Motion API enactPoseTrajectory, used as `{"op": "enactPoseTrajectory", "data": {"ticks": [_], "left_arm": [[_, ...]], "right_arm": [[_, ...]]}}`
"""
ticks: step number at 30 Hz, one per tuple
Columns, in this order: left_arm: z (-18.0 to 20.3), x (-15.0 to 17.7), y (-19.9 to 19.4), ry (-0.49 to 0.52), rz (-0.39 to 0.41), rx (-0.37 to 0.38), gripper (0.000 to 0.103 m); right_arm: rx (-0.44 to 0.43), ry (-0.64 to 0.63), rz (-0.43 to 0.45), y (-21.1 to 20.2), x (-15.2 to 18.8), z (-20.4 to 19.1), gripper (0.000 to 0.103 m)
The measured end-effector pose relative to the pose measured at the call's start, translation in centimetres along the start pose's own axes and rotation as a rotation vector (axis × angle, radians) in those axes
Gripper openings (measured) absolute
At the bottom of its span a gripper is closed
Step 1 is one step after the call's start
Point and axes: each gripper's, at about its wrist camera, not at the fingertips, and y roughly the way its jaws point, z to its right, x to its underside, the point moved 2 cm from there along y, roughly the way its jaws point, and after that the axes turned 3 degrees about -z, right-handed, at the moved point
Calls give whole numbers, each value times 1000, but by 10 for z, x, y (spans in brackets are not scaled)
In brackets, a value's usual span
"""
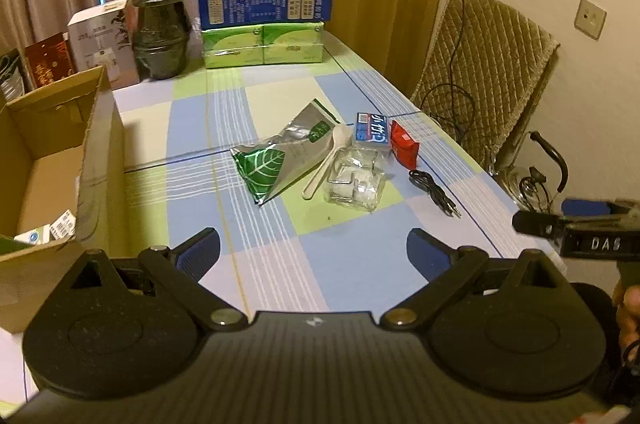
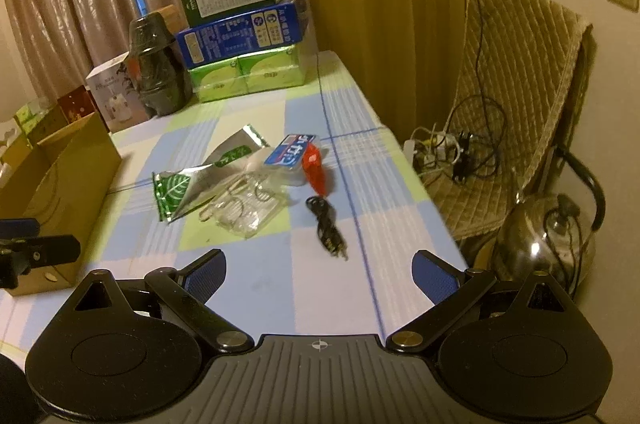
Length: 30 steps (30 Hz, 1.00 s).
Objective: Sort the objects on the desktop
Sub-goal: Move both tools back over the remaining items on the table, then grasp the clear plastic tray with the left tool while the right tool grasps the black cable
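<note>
The left gripper (image 1: 313,250) hovers over the near part of the table covered in a blue, green and white checked cloth (image 1: 208,128), its blue-padded fingers (image 1: 200,252) spread wide with nothing between them; the right gripper (image 2: 319,274) hangs over the near right part of the same cloth, its jaws equally wide and empty; the scattered things lie in a loose cluster at the middle of the table, well ahead of both tools; a crumpled silver foil pouch with a green leaf print (image 1: 280,154) lies on the left of the cluster; a white plastic spoon (image 1: 326,160) rests with its bowl touching the pouch; a clear square glass dish (image 1: 354,182) sits just right of the spoon handle; a small blue and white packet (image 1: 372,130) lies at the far side of the dish, and a red sachet (image 1: 404,144) lies just beside that packet on the right; a coiled black cable with a plug (image 1: 434,190) lies nearest the right edge, apart from the dish; an open brown cardboard box (image 1: 60,144) stands at the left edge with a few small packages in its bottom; at the far end are stacked green, blue and dark green cartons (image 1: 264,0) and a dark wrapped pot-shaped object (image 1: 162,20); a chair with a quilted beige cover (image 2: 520,96) stands to the right of the table
</note>
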Motion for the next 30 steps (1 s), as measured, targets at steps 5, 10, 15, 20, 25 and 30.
{"op": "enactPoseTrajectory", "data": {"ticks": [5, 10, 15, 20, 25, 30], "left_arm": [[6, -7, 17, 28, -14, 12, 98], [11, -17, 40, 40, -25, 25, 98], [16, -26, 66, 61, -35, 41, 98], [19, -30, 94, 88, -43, 54, 95], [19, -32, 117, 105, -38, 64, 93], [21, -35, 140, 137, -40, 80, 90]], "right_arm": [[10, -7, -4, 9, -10, 11, 97], [21, -63, -33, 28, -21, 14, 96], [22, -97, -62, 48, -28, 16, 96], [0, -141, -114, 72, -31, 13, 78], [-11, -210, -175, 100, -34, 8, 61], [-38, -245, -234, 125, -36, 6, 48]]}}
